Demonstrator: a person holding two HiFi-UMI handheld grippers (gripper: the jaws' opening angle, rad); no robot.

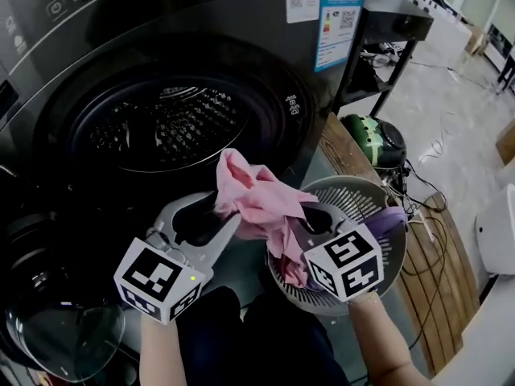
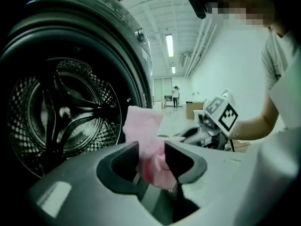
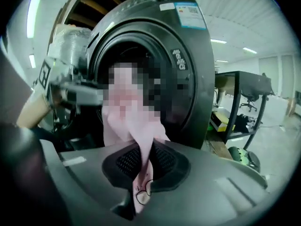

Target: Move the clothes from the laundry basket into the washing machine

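Note:
A pink garment hangs in the air between my two grippers, in front of the dark washing machine's open drum. My left gripper is shut on the garment's left part; in the left gripper view the pink cloth is bunched between the jaws. My right gripper is shut on its right side, and the cloth runs down between the closed pads. Below the right gripper stands the round grey laundry basket, with purple clothing and more pink cloth inside.
The washer's glass door hangs open at the lower left. A green round appliance and a black metal stand sit to the machine's right. Cables lie on the wooden floor strip beside the basket.

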